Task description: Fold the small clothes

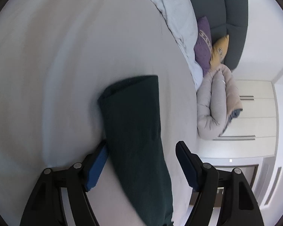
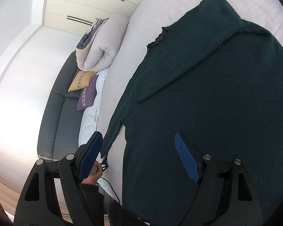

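Dark green sweater [image 2: 207,103] spread flat on the white bed [image 2: 141,30], filling the centre and right of the right wrist view, one sleeve [image 2: 179,56] folded across the body toward upper left, ruffled cuff near the top centre. Right gripper [image 2: 138,156] at the bottom of that view, blue-padded fingers [image 2: 186,158] spread wide, hovering over the sweater's lower edge, pinching nothing. In the left wrist view, a long green sleeve [image 1: 137,131] running from centre to bottom edge, lying between the spread fingers [image 1: 96,165] of the left gripper [image 1: 141,150]; left pad just beside the cloth, contact unclear, right pad apart from it. Rolled beige duvet [image 1: 215,103], purple cushion [image 1: 203,45] and yellow cushion [image 1: 219,49] at right. A hand [image 2: 93,175] visible bottom left in the right wrist view.
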